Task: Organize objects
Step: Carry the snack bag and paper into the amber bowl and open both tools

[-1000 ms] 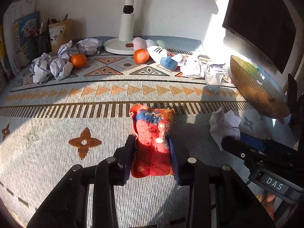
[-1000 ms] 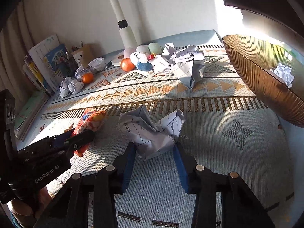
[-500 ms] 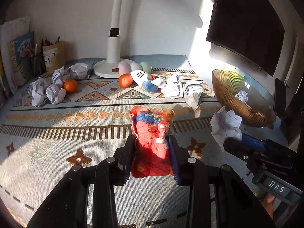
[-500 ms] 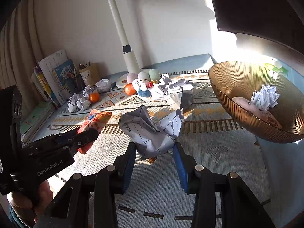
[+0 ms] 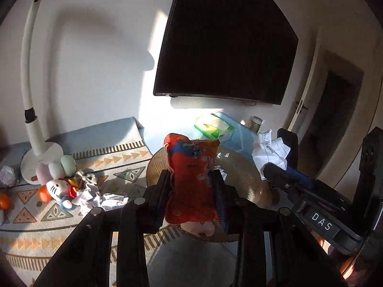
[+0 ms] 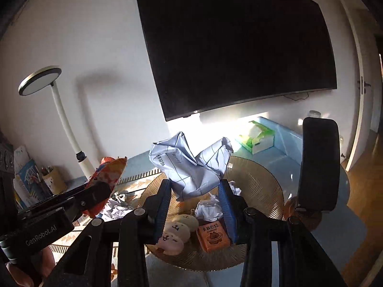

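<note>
**Both grippers loaded over bowl**

Left gripper (image 5: 191,186) clamped on red snack packet (image 5: 191,179), upright, above amber bowl (image 5: 249,179). Right gripper (image 6: 195,203) clenched on crumpled paper (image 6: 191,169), over the bowl's (image 6: 258,184) contents: buns (image 6: 176,230), orange box (image 6: 213,236). Tissue box (image 6: 256,137) at 1 o'clock beyond; TV (image 6: 234,43) on wall.

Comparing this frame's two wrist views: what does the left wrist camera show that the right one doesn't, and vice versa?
Only the left wrist view shows the cat plush and orange fruit on the patterned mat.

Only the right wrist view shows the bowl's contents: round plush buns, an orange packet, paper wads; also the lamp head.

Both show the amber bowl, the red snack bag, the crumpled paper, the green tissue box and the dark screen.
</note>
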The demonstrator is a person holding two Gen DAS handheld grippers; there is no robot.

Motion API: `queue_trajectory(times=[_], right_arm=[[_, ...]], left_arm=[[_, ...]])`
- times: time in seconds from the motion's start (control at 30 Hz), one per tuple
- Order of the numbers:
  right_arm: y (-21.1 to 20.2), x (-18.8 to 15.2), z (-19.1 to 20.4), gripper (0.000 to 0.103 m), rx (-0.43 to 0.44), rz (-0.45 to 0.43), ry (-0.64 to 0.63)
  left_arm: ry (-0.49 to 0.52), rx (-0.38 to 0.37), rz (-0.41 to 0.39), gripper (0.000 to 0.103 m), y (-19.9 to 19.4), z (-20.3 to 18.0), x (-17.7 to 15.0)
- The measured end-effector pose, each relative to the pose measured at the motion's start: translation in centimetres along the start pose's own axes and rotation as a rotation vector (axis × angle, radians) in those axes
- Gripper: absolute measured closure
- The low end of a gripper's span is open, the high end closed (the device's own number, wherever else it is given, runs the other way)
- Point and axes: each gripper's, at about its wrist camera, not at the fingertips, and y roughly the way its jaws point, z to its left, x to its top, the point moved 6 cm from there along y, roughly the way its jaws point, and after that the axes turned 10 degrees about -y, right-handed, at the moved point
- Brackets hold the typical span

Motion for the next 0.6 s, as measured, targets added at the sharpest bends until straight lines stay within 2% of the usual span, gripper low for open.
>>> queue_trajectory(times=[0.1, 0.17, 0.2, 0.23, 0.3, 0.47, 0.6], right_arm=[[3.0, -1.4, -2.9, 0.063, -0.015, 0.082, 0.060], [4.3, -2.2, -3.7, 0.063, -0.028, 0.113, 0.073], [4.9, -2.6, -3.9, 0.061, -0.032, 0.129, 0.080], [5.4, -3.0, -4.2, 0.059, -0.021, 0.148, 0.089], [6.2, -3.8, -4.6, 0.058, 0.016, 0.178, 0.117], [5.9, -4.7, -5.0, 0.057, 0.033, 0.189, 0.155], [4.3, -3.4, -2.6, 0.057, 0.095, 0.148, 0.141]], left_arm=[[0.011, 0.016, 0.046, 0.071, 4.2, -0.4, -0.8], [-0.021, -0.014, 0.089, 0.070, 6.3, -0.3, -1.2], [-0.036, -0.038, 0.105, 0.065, 7.1, -0.3, -1.3], [-0.048, -0.052, 0.115, 0.055, 7.6, -0.2, -1.3], [-0.068, -0.029, 0.107, 0.036, 7.9, 0.1, -1.2], [-0.086, -0.045, 0.084, 0.036, 6.4, 1.4, -1.1], [-0.101, -0.028, 0.043, 0.036, 3.3, 2.8, -1.0]])
